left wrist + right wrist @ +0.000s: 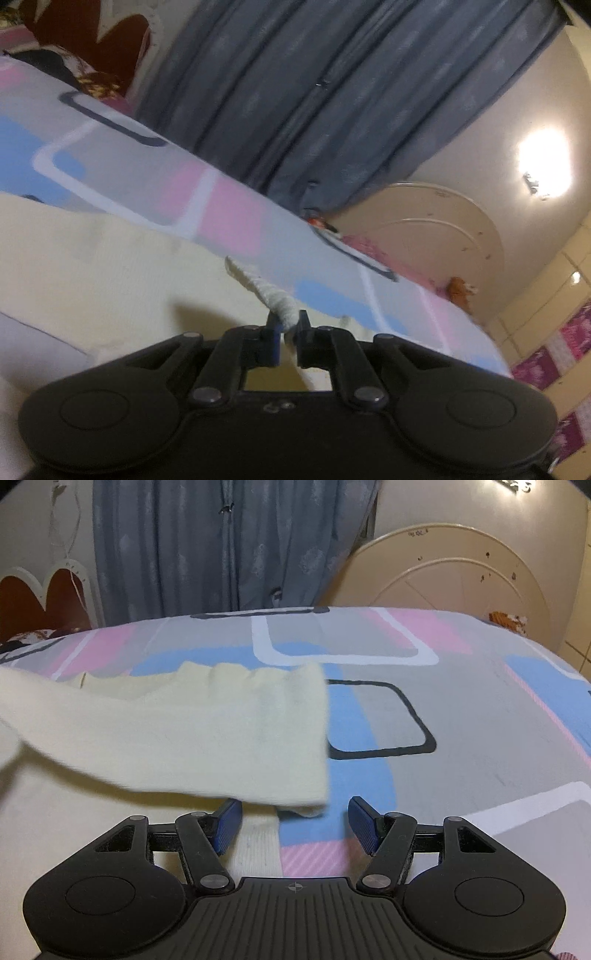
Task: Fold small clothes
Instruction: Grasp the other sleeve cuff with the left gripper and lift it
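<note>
A pale yellow knit garment (192,734) lies on the patterned bedsheet (461,709). In the right wrist view one part of it is folded across, its end hanging just above my right gripper (294,819), which is open with the garment's lower edge between the jaws. In the left wrist view the same garment (92,266) spreads to the left. My left gripper (287,328) is shut on a ribbed cuff or edge of the garment (266,288), lifted off the bed.
The bedsheet (229,206) has pink, blue and grey blocks. Behind the bed hang blue curtains (221,542). A cream headboard (443,568) stands at the right, a red heart-shaped headboard (40,598) at the left.
</note>
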{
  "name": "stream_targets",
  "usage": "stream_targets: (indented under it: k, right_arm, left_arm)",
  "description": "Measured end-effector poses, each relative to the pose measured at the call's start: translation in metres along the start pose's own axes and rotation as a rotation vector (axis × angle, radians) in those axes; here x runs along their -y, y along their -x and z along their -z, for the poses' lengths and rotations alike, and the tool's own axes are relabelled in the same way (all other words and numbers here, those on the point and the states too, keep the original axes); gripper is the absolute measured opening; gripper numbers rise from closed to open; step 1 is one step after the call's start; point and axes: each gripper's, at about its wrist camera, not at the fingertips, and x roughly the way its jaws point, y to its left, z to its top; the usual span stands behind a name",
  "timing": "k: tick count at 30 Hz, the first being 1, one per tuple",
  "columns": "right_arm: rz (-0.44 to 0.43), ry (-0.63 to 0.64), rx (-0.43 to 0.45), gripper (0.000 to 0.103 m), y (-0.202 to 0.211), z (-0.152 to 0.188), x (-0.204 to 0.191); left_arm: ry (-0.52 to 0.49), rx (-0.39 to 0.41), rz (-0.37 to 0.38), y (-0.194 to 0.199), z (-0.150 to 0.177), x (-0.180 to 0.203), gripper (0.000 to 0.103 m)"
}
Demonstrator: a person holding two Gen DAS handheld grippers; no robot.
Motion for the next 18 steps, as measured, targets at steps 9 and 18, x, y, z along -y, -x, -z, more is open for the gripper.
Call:
stream_targets:
  k: [9,18]
  right_arm:
    - [-0.058,-0.011,-0.018,0.015,-0.006,-0.003,-0.002]
    - [-0.035,-0.046,-0.045,0.007,-0.002,0.000,0.011]
  left_arm:
    - [0.071,-0.015,-0.147,-0.011,0.007,-0.053,0.007]
    - [0.002,-0.090,-0.251,-0.019,0.024,-0.066,0.021]
